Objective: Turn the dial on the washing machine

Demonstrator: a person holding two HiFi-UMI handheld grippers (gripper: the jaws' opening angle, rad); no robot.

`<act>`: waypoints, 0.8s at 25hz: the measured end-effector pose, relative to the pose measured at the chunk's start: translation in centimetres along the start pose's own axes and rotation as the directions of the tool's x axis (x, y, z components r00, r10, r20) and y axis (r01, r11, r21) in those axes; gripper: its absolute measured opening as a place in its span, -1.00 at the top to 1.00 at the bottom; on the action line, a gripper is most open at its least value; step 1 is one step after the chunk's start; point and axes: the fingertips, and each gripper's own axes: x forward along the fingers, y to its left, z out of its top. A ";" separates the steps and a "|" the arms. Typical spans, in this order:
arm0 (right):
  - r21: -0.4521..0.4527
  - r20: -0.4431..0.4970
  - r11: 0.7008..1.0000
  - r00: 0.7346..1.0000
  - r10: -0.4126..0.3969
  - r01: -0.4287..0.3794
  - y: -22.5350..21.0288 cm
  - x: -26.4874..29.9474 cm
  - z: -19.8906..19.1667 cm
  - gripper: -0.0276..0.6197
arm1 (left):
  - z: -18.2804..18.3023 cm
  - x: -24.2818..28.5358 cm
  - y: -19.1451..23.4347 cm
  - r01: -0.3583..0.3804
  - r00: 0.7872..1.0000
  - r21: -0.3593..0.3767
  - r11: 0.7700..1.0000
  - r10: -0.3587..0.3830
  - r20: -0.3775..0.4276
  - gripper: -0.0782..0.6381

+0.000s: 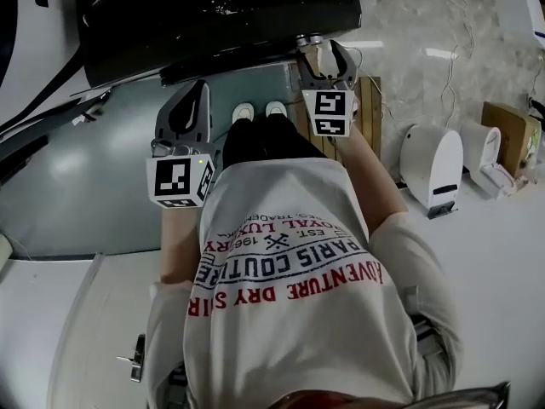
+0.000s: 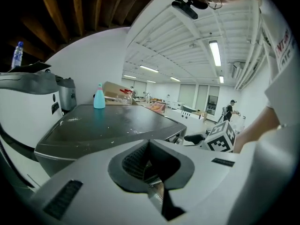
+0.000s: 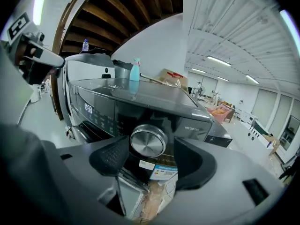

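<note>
The dark washing machine [image 3: 140, 104] fills the right gripper view, its lit display [image 3: 88, 108] at the left of the control panel. Its round silver dial [image 3: 148, 141] shows in the gap between the jaws of my right gripper [image 3: 151, 154], which is open; neither pad touches the dial. From the head view, the right gripper [image 1: 325, 58] is spread wide at the washer's front edge [image 1: 255, 54], just below the dial [image 1: 308, 39]. My left gripper [image 1: 201, 90] hangs lower left, shut and holding nothing. In its own view the left gripper [image 2: 150, 146] faces the washer's dusty top [image 2: 108, 123].
A blue bottle [image 3: 135, 70] stands on the washer's top near the back. A white machine [image 2: 28, 109] stands beside the washer. A wooden pallet [image 1: 368, 109], white appliances [image 1: 432, 169] and a cardboard box [image 1: 511, 135] sit at the right. The person's white shoes [image 1: 260, 109] stand before the washer.
</note>
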 end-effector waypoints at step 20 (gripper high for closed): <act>0.204 0.037 0.975 0.996 0.087 -0.093 -0.1 1.9 -1.1 0.03 | -3.6 -1.7 -1.4 -0.152 0.988 -0.027 0.988 0.152 -0.006 0.74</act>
